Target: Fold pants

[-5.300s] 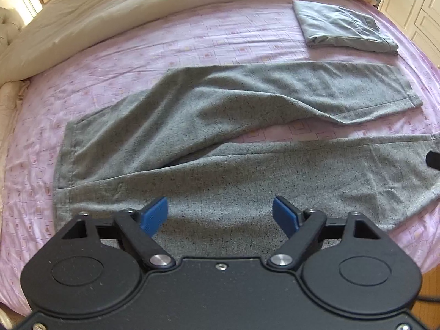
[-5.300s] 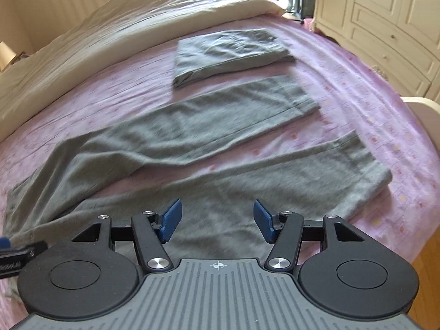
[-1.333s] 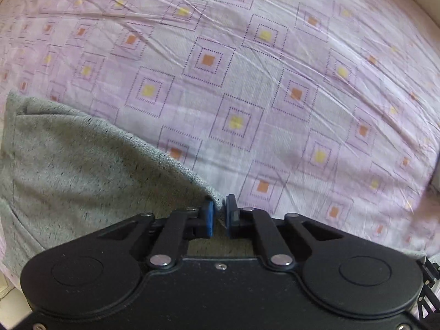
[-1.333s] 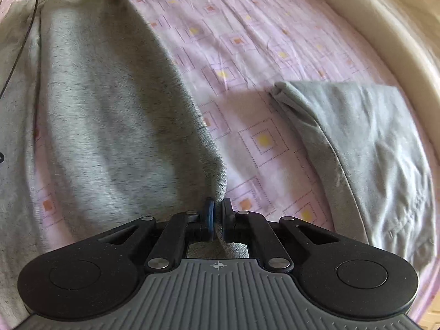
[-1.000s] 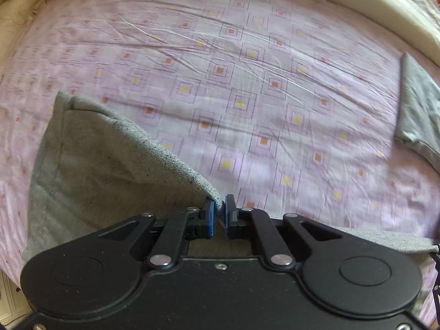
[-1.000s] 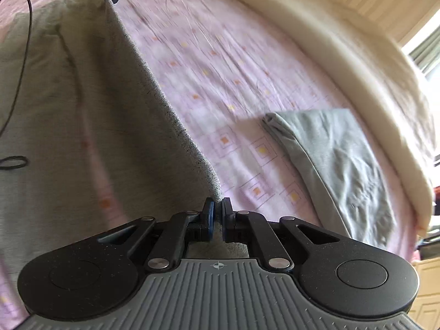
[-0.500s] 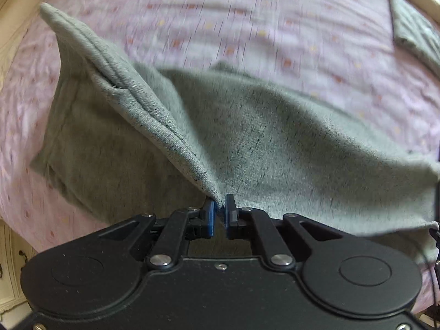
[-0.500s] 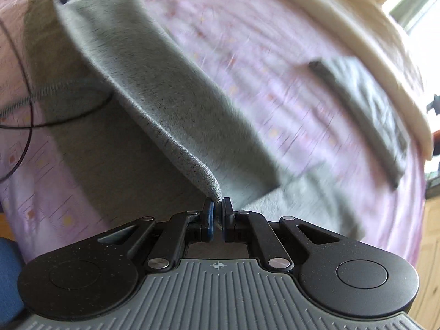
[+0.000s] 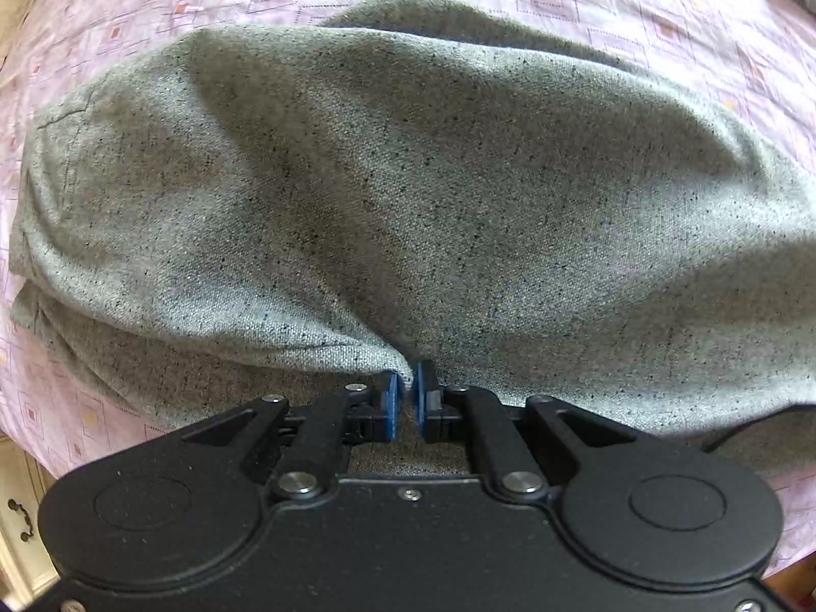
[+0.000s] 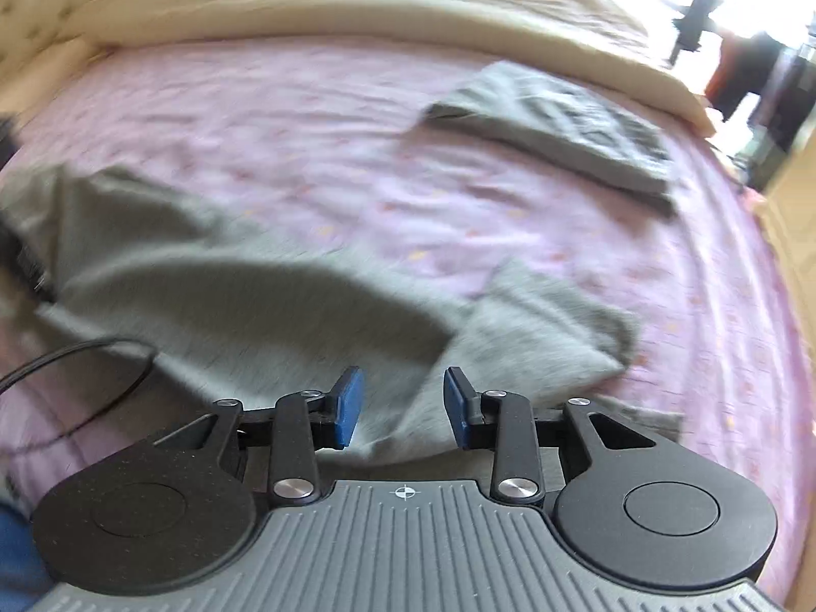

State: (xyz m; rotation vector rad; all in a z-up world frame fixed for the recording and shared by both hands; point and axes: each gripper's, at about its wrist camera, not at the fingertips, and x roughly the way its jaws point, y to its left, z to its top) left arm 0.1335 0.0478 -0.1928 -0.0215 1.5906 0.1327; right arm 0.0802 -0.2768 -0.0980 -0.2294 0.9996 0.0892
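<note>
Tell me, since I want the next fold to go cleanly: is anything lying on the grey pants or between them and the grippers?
Nothing blocks the grippers. The left gripper is shut on a fold of the grey pants. The right gripper has just been opening, its pads clear of the cloth below. A black cable loops beside the pants.

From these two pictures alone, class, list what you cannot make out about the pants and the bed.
- Left wrist view: the left gripper body hides the near edge of the grey pants; the frame crops the right side.
- Right wrist view: motion blur smears the pants' hem and the bed sheet pattern.
- Right wrist view: glare washes out the room beyond the folded garment.
</note>
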